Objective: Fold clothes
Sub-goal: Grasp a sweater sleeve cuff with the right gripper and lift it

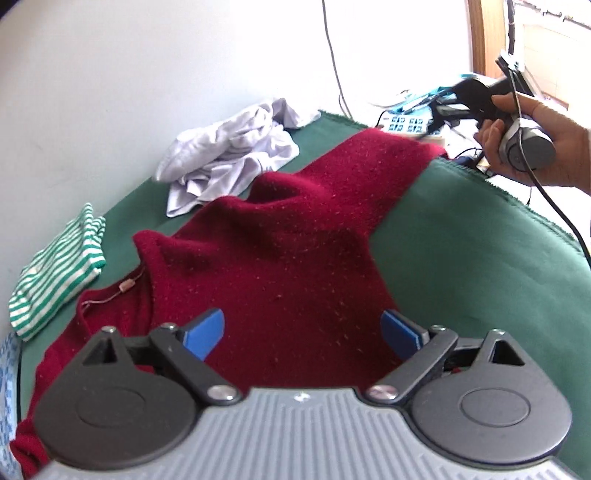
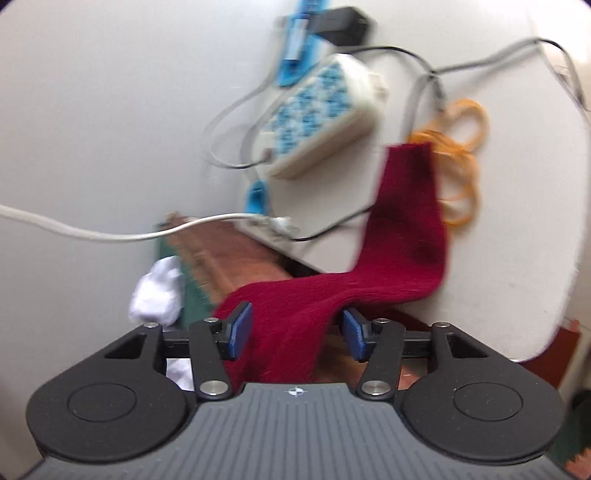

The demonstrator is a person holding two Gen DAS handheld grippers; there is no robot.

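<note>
Left wrist view: red sweater [image 1: 280, 251], centre frame, soft, limp; best grabbed at sleeve end. Left gripper [image 1: 303, 332] jaws apart, empty. Right gripper [image 2: 297, 334] jaws apart, astride sleeve [image 2: 402, 221].

A white power strip with blue sockets [image 2: 321, 114] lies on a white side surface [image 2: 517, 258], grey and black cables [image 2: 373, 50] running to it. A loose coil of orange cord [image 2: 463, 162] sits just beside it. A black plug adapter [image 2: 343, 26] rests near a bright blue strip [image 2: 299, 40].
</note>
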